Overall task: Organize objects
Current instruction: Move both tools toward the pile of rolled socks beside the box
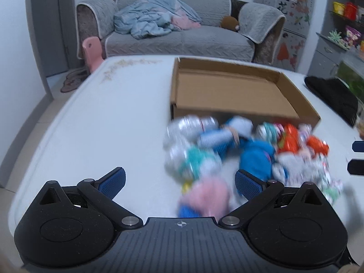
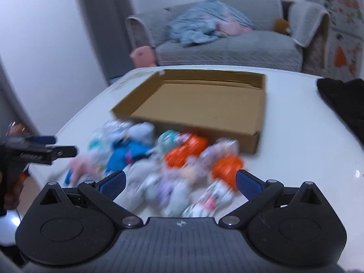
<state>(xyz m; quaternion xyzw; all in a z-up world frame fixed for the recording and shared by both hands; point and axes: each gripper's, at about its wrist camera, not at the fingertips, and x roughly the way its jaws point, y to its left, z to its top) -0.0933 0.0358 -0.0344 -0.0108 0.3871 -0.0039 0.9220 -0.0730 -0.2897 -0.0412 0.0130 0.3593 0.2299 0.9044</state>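
The heap of small soft things [image 1: 238, 157] ahead of the left gripper's [image 1: 180, 180] spread fingers is smeared by motion blur; only patches of blue, orange, pink, teal and white can be made out, not what each item is. From the right wrist the same pile [image 2: 173, 168] is equally smeared. The cardboard box's [image 1: 229, 91] near wall is partly hidden behind the heap. Of the right gripper [image 1: 357, 157], only two dark finger ends show at the left view's right edge. A black cloth [image 2: 341, 100] is cut off at the right edge.
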